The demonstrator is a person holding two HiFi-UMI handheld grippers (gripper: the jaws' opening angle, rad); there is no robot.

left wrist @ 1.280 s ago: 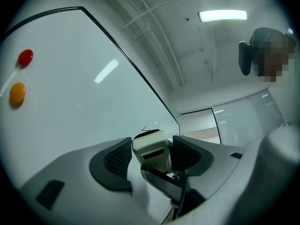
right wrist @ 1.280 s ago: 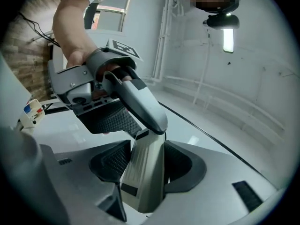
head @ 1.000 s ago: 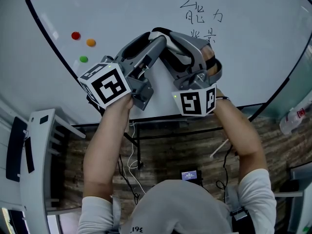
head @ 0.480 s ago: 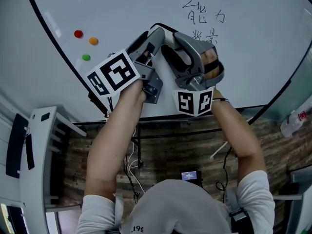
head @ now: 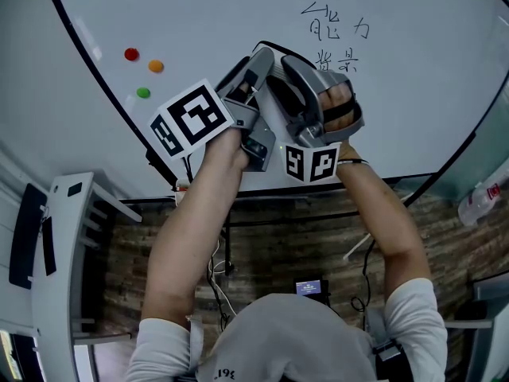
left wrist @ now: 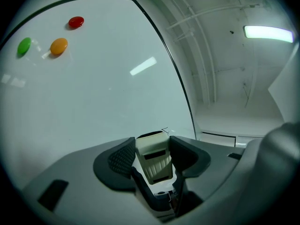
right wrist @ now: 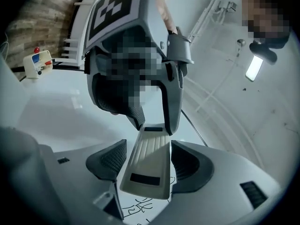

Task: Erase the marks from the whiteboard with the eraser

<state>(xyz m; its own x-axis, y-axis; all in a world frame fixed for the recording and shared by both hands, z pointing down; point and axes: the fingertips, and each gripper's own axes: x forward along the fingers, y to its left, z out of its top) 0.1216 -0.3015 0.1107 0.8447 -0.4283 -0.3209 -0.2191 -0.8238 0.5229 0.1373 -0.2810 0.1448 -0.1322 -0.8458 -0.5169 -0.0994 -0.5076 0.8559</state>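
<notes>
Fingers (left wrist: 123,157) of left gripper (left wrist: 153,154) clamp eraser (right wrist: 149,158); right gripper (right wrist: 149,163) fingers (right wrist: 111,159), just opening, seemingly straddle it near whiteboard (head: 238,14).

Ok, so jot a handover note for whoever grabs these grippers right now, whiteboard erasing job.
The left gripper is shut on one end of the eraser.
The right gripper is open: its fingers have just been opening, with the eraser between them, unpressed.
The black writing sits upper right on the whiteboard, none wiped yet.
Left: probably draw the right gripper clear, then wipe the writing.
</notes>
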